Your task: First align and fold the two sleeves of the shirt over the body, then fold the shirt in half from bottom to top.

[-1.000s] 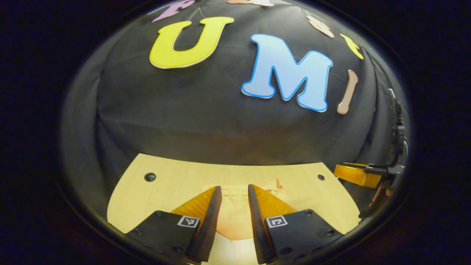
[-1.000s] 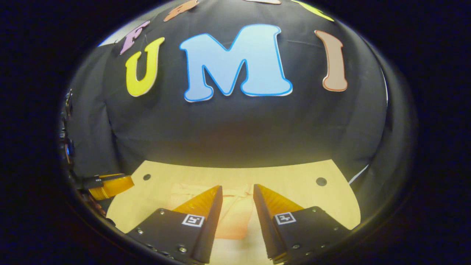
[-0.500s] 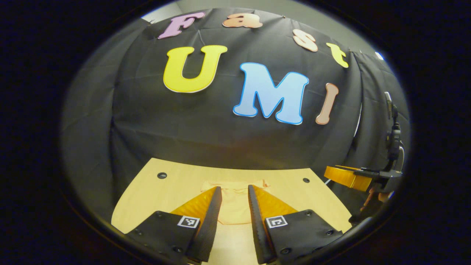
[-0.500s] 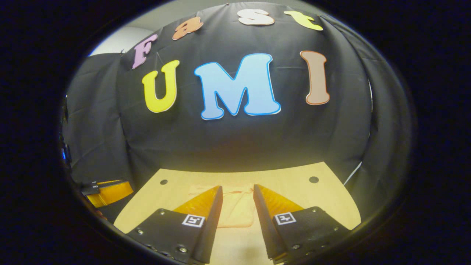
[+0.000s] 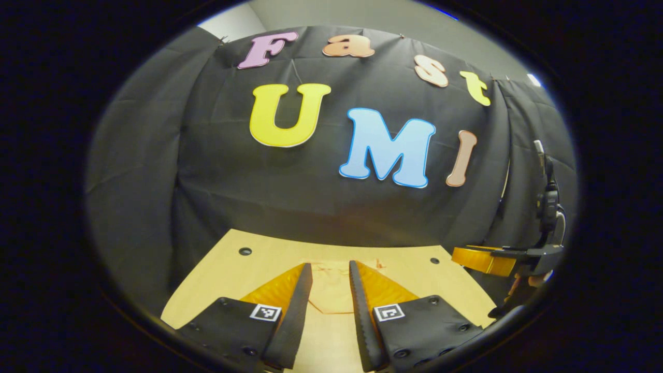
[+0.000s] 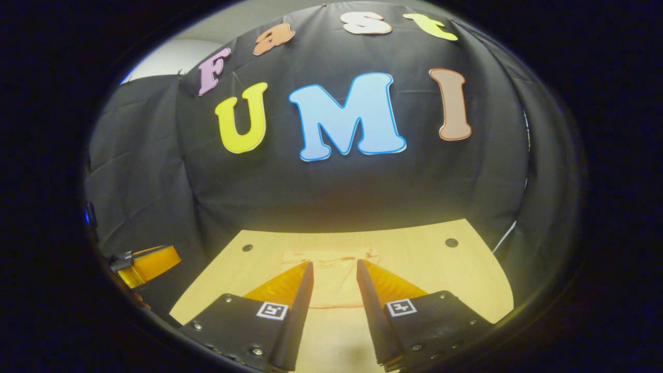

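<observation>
Lying flat on pale wooden table (image 6: 456, 280), soft folded shirt (image 6: 334, 285); both grippers (image 5: 330, 290) (image 6: 334, 290) agape, empty

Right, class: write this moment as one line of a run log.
shirt: lying folded on table | left gripper: open, above table, holding nothing | right gripper: open, holding nothing | fold: looks done

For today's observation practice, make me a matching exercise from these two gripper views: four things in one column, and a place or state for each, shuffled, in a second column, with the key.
Things
1. pale orange folded shirt
2. light wooden table
3. left gripper
4. black cloth wall

Places or states
A. stands behind the table's far edge
B. open, holding nothing
C. lies flat on the table
D. has small dark round holes near its far corners

Pairs: 1-C, 2-D, 3-B, 4-A
</observation>
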Available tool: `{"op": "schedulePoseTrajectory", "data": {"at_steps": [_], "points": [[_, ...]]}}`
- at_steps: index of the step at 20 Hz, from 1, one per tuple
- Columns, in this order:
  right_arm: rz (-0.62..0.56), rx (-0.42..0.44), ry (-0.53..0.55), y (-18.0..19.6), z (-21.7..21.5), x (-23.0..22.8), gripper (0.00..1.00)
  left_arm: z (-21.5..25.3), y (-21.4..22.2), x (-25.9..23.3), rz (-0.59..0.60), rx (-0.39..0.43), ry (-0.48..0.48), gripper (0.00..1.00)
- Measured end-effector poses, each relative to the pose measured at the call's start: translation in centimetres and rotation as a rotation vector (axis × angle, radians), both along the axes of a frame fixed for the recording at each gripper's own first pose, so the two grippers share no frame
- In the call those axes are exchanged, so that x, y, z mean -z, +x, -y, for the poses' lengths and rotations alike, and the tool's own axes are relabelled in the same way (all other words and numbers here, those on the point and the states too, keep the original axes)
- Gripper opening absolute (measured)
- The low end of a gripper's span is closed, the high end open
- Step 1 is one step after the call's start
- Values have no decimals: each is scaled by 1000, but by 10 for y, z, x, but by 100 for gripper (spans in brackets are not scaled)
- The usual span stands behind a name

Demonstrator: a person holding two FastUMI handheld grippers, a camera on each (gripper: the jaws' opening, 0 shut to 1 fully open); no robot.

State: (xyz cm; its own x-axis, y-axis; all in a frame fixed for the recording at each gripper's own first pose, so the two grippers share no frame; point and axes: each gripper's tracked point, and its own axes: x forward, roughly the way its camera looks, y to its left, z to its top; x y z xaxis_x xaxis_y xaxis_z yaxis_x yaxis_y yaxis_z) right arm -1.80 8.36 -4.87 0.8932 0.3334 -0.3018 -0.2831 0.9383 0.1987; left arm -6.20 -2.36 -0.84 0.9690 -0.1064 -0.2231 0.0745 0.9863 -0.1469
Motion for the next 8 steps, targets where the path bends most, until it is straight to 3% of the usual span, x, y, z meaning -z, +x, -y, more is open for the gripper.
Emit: {"op": "schedulePoseTrajectory", "data": {"at_steps": [2,3,7,8], "points": [[4,-12,0,-1,-4,-3,55,0,-5,-3,4,-8,-10,46],[6,-19,-4,-3,-6,-3,55,1,-6,-2,5,-10,-11,56],[7,-44,-9,-6,-12,-4,54,0,-14,-5,11,-30,-10,56],[7,-51,-9,-7,-13,-4,54,0,-16,-5,11,-36,-14,46]]}}
